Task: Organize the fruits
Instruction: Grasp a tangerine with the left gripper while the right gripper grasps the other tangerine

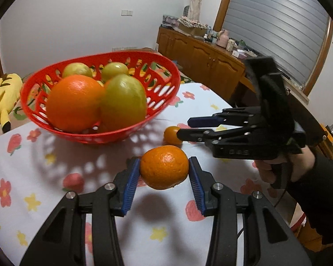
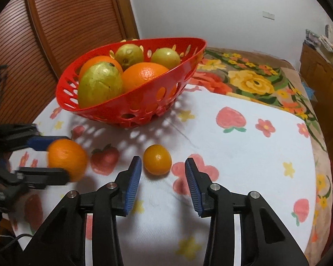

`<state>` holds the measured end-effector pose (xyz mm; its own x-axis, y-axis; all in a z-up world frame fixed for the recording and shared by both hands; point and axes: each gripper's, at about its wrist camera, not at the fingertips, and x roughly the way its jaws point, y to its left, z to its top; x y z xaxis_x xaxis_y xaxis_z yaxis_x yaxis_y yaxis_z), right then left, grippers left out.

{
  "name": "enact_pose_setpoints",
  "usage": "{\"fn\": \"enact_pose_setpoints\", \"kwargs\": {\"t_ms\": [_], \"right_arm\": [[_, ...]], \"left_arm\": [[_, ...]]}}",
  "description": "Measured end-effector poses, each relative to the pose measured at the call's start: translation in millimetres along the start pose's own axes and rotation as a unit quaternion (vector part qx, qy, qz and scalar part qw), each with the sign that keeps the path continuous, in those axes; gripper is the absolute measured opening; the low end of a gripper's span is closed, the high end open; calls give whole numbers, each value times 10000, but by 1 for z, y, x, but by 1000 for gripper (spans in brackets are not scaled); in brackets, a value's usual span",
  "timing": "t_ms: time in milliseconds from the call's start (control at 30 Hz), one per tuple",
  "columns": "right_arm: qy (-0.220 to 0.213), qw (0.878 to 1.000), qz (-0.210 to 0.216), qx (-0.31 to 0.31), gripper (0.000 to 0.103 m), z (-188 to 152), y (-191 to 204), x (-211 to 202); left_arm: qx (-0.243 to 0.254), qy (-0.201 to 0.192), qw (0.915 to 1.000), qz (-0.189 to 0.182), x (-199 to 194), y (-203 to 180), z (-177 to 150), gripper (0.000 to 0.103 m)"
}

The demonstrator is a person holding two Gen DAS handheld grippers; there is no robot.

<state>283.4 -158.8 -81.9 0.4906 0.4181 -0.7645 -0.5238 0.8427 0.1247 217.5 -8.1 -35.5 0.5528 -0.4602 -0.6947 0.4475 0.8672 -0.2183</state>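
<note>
My left gripper [image 1: 164,170] is shut on a mandarin [image 1: 164,170] and holds it above the floral cloth; a shadow lies beneath it. The mandarin also shows in the right wrist view [image 2: 66,158] at the left. My right gripper [image 2: 163,168] is open, its blue pads on either side of a small orange fruit [image 2: 157,159] that lies on the cloth. That small fruit shows in the left wrist view [image 1: 172,135] by the right gripper [image 1: 184,128]. A red slotted basket [image 1: 166,71] holds oranges and green-yellow fruits; it also shows in the right wrist view [image 2: 144,97].
A yellow plush toy [image 1: 2,97] lies left of the basket. A wooden cabinet [image 1: 199,55] with clutter stands behind under a window. A wooden slatted panel [image 2: 55,22] is behind the basket. A flowered blanket [image 2: 255,77] covers the far right.
</note>
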Motion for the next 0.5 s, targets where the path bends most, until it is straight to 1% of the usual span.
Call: {"fn": "enact_pose_setpoints", "kwargs": {"t_ms": [133,200,367,500], "right_arm": [[84,9999,99,-4,39,4,3,7],[136,9999,92,-38,39,5,6,12],[249,9997,70,-53,39,4,7,22],[276,9996,36,-38,31,2,6,24]], "left_arm": [[11,-123,9999,21,-14,1,0,42],[5,-175,9998,24,-15,1,6,42],[-26,-326,9995,19,-30,6,5,42],[-58,-428,9991,47,-36,9,11,42]]}}
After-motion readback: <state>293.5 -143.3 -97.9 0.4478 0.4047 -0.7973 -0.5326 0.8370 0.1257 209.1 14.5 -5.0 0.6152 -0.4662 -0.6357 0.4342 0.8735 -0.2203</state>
